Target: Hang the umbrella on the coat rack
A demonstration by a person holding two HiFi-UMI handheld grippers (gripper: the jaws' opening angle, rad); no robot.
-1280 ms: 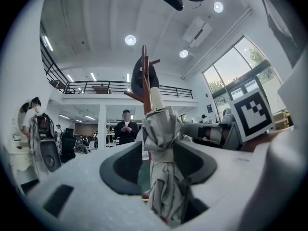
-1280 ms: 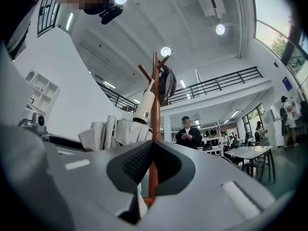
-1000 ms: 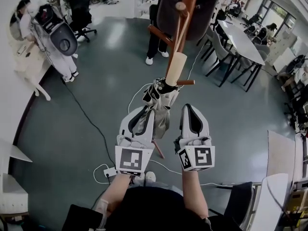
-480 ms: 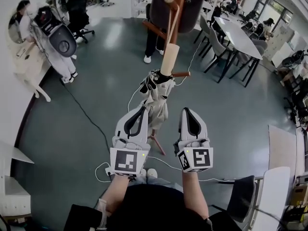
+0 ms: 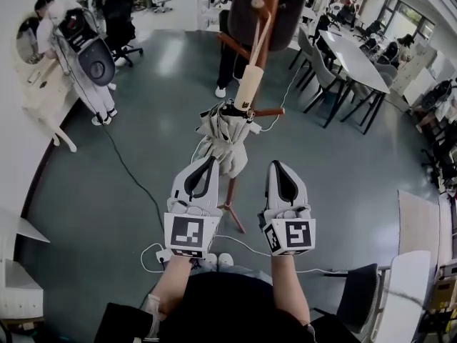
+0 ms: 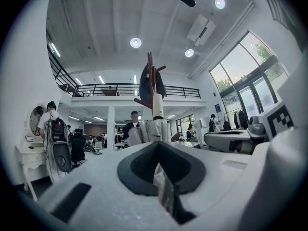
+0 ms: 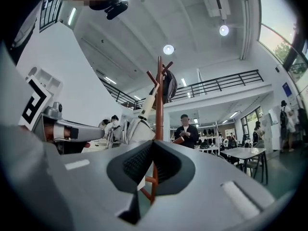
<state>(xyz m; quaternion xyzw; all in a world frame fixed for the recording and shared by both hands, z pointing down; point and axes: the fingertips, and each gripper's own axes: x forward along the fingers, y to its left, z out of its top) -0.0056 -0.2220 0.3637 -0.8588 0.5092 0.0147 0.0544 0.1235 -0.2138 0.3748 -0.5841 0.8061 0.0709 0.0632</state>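
Note:
The folded pale grey umbrella (image 5: 225, 138) hangs upright by its beige handle (image 5: 248, 86) against the red-brown coat rack (image 5: 268, 6), beside a side peg. It also shows in the left gripper view (image 6: 149, 131) and the right gripper view (image 7: 137, 129). My left gripper (image 5: 206, 164) is shut, its tips just short of the umbrella's lower left fabric, and nothing is held. The right gripper (image 5: 280, 166) is shut too, off to the umbrella's right. In each gripper view the closed jaws (image 6: 159, 150) (image 7: 151, 150) point at the rack pole (image 6: 150, 76) (image 7: 159, 105).
A dark coat (image 5: 246, 13) hangs high on the rack. A person in dark clothes (image 5: 230, 63) stands behind it. A long table with chairs (image 5: 357, 56) is at the right, a dark round unit on a stand (image 5: 89, 56) at the left. White cable (image 5: 246, 245) lies by my feet.
The left gripper has let go of the umbrella's fabric and shut. Both grippers have drawn back toward me. The umbrella now hangs free on the rack, straighter than before.

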